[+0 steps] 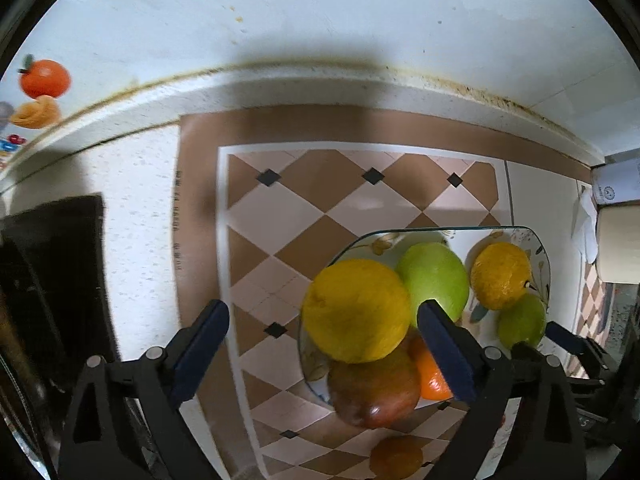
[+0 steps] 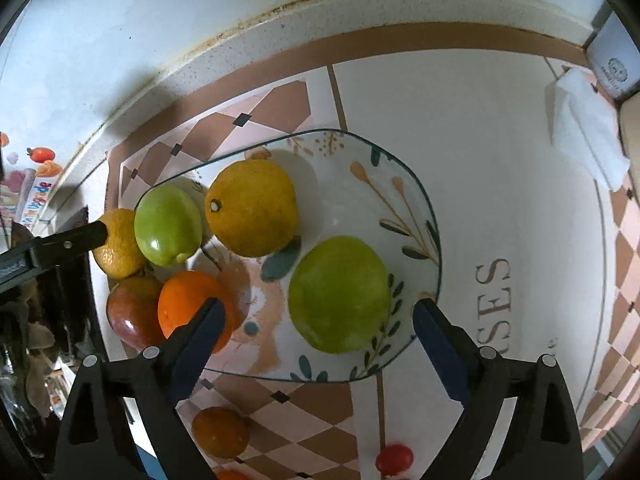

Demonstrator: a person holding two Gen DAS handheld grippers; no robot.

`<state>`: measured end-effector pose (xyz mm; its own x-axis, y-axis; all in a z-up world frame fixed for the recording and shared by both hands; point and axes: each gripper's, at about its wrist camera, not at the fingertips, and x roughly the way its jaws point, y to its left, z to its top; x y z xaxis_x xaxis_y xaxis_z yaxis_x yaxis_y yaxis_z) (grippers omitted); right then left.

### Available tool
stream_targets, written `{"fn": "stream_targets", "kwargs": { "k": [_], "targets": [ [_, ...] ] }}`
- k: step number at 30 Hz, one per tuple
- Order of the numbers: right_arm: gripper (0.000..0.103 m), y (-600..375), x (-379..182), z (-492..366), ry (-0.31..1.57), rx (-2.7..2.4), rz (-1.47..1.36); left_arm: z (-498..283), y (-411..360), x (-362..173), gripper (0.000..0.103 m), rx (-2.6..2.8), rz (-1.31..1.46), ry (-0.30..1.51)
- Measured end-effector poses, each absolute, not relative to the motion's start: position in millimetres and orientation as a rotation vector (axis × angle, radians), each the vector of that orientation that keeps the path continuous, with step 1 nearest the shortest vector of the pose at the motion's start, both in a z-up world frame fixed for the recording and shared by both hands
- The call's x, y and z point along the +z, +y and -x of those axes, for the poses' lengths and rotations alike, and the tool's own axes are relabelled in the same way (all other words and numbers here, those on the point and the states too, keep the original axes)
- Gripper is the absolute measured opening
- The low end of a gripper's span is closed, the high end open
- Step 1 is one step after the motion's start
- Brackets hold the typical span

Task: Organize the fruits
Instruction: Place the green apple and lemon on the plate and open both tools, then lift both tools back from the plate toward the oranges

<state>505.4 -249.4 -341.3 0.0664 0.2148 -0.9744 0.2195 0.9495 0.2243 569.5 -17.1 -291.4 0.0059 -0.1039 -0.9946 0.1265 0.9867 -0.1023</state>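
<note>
A leaf-patterned plate (image 2: 404, 184) holds several fruits: a big green one (image 2: 338, 294), a yellow orange (image 2: 252, 208), a smaller green one (image 2: 168, 224), a yellow lemon (image 2: 118, 246), an orange (image 2: 188, 304) and a red apple (image 2: 130, 312). My right gripper (image 2: 320, 320) is open, its jaws either side of the big green fruit, above the plate. My left gripper (image 1: 324, 324) is open; the yellow lemon (image 1: 356, 310) lies between its jaws over the plate's (image 1: 538, 248) left side. The left finger (image 2: 76, 240) shows in the right wrist view.
A small orange fruit (image 2: 220, 432) and a red tomato (image 2: 394, 458) lie on the checked mat (image 1: 280, 216) in front of the plate. A white tissue (image 2: 584, 132) and a box (image 2: 616, 64) sit at the far right. A black hob (image 1: 52, 280) lies left; the wall runs behind.
</note>
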Motion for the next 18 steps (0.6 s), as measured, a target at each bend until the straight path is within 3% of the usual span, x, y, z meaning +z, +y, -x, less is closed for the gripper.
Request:
{"fn": "stream_targets", "kwargs": {
  "k": [18],
  "targets": [
    [0.097,-233,-261,-436,1.361,-0.024,-0.160,-446,-15,-215,0.096,-0.098,-0.027,1.274]
  ]
}}
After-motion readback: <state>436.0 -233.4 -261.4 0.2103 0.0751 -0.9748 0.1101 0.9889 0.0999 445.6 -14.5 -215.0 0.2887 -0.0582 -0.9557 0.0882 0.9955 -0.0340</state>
